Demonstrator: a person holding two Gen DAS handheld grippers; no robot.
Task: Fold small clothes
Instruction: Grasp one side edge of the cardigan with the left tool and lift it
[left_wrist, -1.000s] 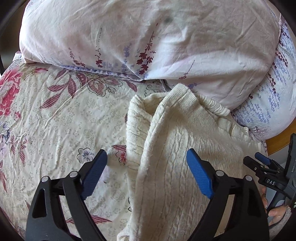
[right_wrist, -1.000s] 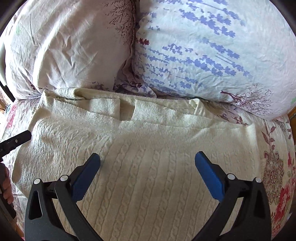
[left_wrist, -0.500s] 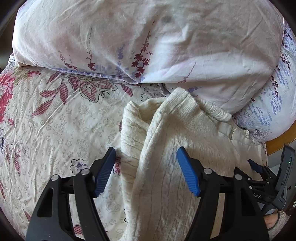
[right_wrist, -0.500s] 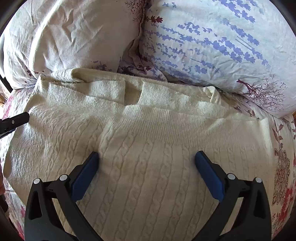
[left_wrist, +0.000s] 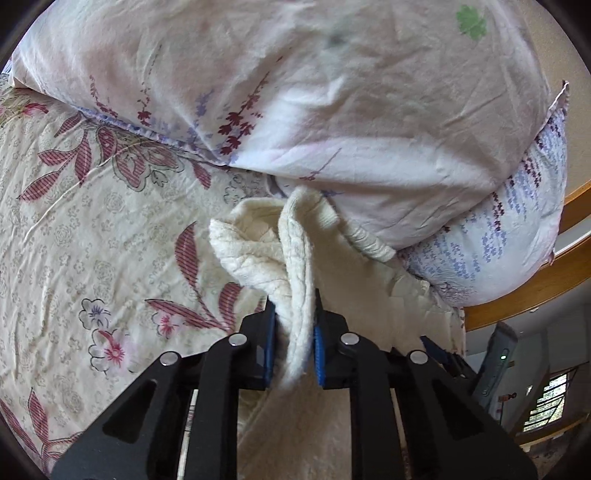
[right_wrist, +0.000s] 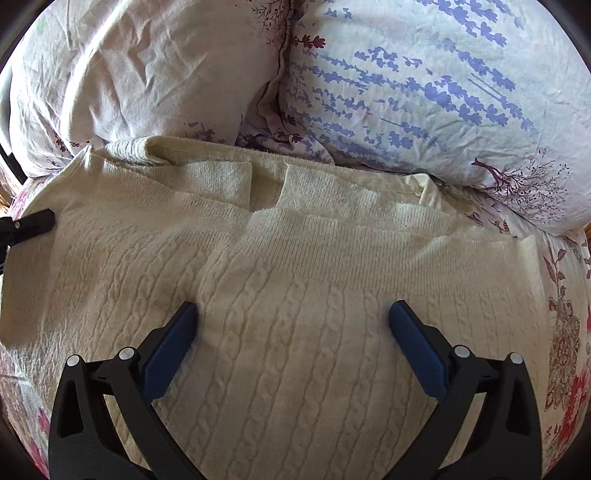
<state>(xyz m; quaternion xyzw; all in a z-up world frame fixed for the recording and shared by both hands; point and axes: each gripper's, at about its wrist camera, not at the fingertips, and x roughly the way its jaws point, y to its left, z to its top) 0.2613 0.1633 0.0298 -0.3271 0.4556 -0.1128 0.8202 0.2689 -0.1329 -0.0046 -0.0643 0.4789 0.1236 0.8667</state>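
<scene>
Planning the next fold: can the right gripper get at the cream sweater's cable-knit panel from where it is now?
Probably yes: the right gripper is open directly over the sweater, nothing lying between.

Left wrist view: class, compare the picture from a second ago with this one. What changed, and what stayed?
The left hand-held gripper is closing its jaws on the sweater's bunched edge, now pinched between the pads. The right hand-held gripper stays open over the sweater; the pillows have not moved.
</scene>
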